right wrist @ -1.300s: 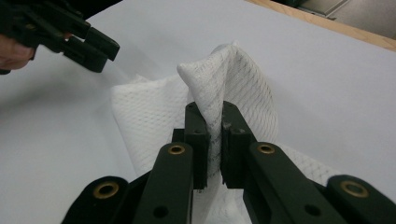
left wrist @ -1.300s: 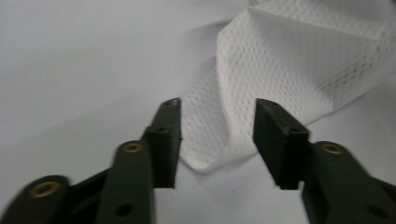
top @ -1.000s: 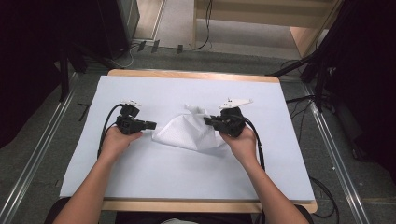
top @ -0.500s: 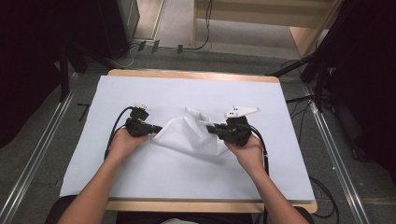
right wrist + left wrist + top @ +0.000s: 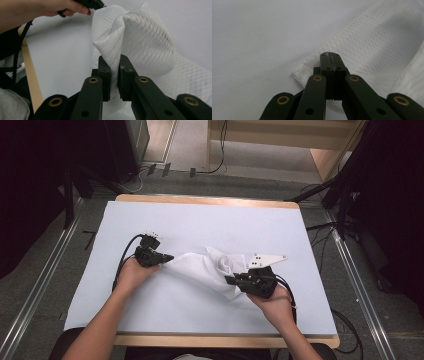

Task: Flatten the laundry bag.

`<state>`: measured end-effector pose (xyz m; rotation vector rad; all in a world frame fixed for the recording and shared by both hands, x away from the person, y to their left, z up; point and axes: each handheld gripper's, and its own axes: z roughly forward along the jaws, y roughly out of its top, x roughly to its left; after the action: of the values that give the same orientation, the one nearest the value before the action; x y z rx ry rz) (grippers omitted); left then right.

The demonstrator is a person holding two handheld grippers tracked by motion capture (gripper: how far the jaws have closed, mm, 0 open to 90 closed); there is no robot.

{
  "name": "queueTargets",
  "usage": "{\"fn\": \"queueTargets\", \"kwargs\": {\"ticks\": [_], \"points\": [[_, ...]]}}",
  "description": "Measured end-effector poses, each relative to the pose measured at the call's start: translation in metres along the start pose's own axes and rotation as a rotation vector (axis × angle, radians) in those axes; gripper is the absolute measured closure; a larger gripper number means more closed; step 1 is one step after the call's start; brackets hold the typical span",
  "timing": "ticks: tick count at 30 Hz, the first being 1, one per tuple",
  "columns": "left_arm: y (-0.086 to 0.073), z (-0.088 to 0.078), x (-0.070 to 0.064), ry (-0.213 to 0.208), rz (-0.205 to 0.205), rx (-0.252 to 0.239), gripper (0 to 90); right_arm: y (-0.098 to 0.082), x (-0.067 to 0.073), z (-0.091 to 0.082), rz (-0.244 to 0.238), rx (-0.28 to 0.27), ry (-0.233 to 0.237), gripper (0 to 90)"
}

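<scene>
A white mesh cloth point(image 5: 207, 267) lies crumpled on the white table cover, stretched between both grippers. My left gripper point(image 5: 169, 257) is shut on the cloth's left hemmed corner point(image 5: 312, 66); in the left gripper view the jaws meet on the hem. My right gripper point(image 5: 229, 280) is shut on a bunched fold of the cloth point(image 5: 132, 37) at its right side, the fabric pinched between the two jaws and rising above them. The person's other hand with the left gripper point(image 5: 93, 4) appears at the top of the right gripper view.
The white cover point(image 5: 210, 220) spreads over a wooden table whose edge point(image 5: 225, 340) runs along the front. Cables point(image 5: 125, 255) trail from both grippers. Metal rails and dark equipment flank the table on the floor.
The right gripper has moved toward the front right with its fold; the left gripper holds its corner at the left. The cloth has been drawn out wider between them.
</scene>
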<state>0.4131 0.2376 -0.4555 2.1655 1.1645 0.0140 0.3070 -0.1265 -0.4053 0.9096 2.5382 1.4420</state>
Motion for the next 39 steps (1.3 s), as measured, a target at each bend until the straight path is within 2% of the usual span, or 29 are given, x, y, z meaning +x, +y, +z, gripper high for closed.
{"fn": "queueTargets", "kwargs": {"ticks": [4, 6, 8, 11, 14, 15, 17, 22, 25, 26, 30, 37, 39], "points": [[0.0, 0.0, 0.0, 0.002, 0.001, 0.002, 90.0, -0.002, 0.001, 0.004, 0.004, 0.022, 0.018, 69.9], [0.0, 0.0, 0.0, 0.0, 0.002, 0.002, 90.0, -0.001, -0.001, 0.0, 0.012, 0.003, 0.025, 62.6], [0.0, 0.0, 0.001, -0.005, 0.001, 0.0, 90.0, 0.0, -0.004, -0.007, 0.019, -0.021, 0.017, 60.0], [0.0, 0.0, 0.002, -0.011, -0.008, -0.001, 90.0, 0.001, -0.012, -0.018, 0.033, -0.055, -0.005, 63.4], [0.0, 0.0, 0.002, -0.013, -0.014, -0.002, 90.0, -0.002, -0.024, -0.018, 0.053, -0.038, -0.052, 65.3], [0.0, 0.0, 0.002, -0.018, -0.015, -0.001, 90.0, -0.003, -0.029, -0.016, 0.07, -0.031, -0.063, 65.9], [0.001, -0.004, 0.001, 0.003, -0.004, 0.003, 87.4, -0.005, -0.04, -0.01, 0.085, -0.01, -0.085, 66.7], [-0.004, -0.023, 0.002, 0.044, 0.013, -0.026, 79.3, -0.008, -0.061, 0.0, 0.114, 0.02, -0.132, 66.0], [-0.008, -0.026, 0.008, 0.05, -0.013, -0.03, 71.8, -0.012, -0.074, 0.009, 0.125, 0.053, -0.158, 65.5], [-0.009, -0.026, 0.01, 0.056, -0.016, -0.032, 68.8, -0.014, -0.079, 0.012, 0.141, 0.068, -0.164, 65.3], [-0.012, -0.024, 0.014, 0.077, -0.014, -0.035, 61.5, -0.017, -0.091, 0.022, 0.152, 0.1, -0.191, 64.3], [-0.014, -0.02, 0.012, 0.078, -0.007, -0.05, 56.1, -0.02, -0.108, 0.035, 0.178, 0.151, -0.23, 63.1], [-0.014, -0.02, 0.011, 0.057, -0.021, -0.045, 57.5, -0.021, -0.111, 0.04, 0.185, 0.171, -0.231, 62.6]]}}
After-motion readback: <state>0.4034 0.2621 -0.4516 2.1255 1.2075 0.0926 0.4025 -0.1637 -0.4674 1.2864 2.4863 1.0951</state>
